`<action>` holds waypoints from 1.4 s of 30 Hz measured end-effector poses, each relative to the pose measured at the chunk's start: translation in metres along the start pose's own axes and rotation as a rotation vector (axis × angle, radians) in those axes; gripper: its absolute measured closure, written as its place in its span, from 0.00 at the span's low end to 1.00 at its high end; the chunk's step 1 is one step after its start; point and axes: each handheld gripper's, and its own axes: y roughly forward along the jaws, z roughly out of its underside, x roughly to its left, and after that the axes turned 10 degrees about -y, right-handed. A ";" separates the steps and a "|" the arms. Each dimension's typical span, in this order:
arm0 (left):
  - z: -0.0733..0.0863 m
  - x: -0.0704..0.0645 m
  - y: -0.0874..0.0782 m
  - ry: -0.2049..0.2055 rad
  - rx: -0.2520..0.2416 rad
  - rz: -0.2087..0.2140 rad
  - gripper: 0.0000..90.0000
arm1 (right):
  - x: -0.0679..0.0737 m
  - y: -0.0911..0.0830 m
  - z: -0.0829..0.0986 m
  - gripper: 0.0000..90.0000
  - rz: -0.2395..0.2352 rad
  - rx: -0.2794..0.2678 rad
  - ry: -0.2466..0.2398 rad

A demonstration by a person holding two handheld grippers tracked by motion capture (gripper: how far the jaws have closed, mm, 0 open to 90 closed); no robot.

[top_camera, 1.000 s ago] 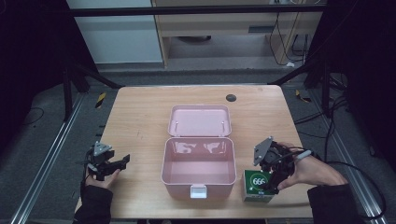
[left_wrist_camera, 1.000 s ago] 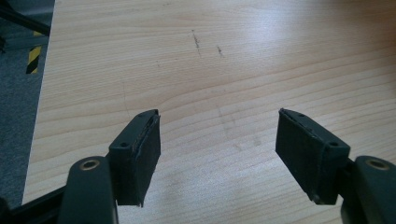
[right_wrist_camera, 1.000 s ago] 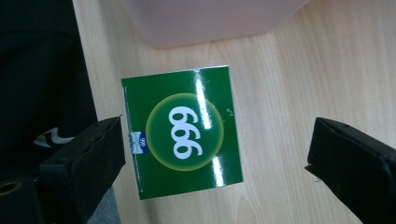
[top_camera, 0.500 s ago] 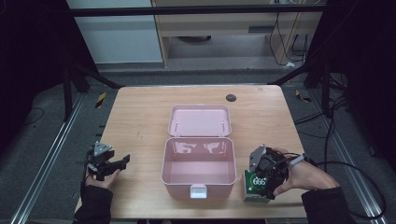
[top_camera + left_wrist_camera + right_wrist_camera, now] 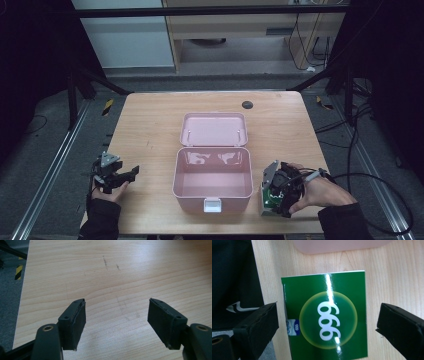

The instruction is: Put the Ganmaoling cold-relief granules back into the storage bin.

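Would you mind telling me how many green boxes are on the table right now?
1. The green box lies flat near the table's front edge, just right of the open pink case, under the right gripper. None shows inside the case.

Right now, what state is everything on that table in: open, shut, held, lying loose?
Pink box: open, lid laid back, nothing visible inside.
Green packet: flat on the table, between the jaws, not gripped.
Right claw: open, over the packet.
Left claw: open, holding nothing, over bare table.
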 end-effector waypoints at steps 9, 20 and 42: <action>0.000 0.000 0.000 0.001 0.002 -0.002 0.34 | 0.000 0.011 0.001 0.05 -0.013 0.005 0.004; 0.000 0.000 0.001 -0.002 0.000 -0.001 0.34 | -0.001 0.023 0.002 0.07 -0.022 0.009 0.000; 0.000 0.000 0.001 -0.002 0.001 -0.003 0.34 | -0.002 0.023 0.003 0.18 -0.037 -0.021 0.021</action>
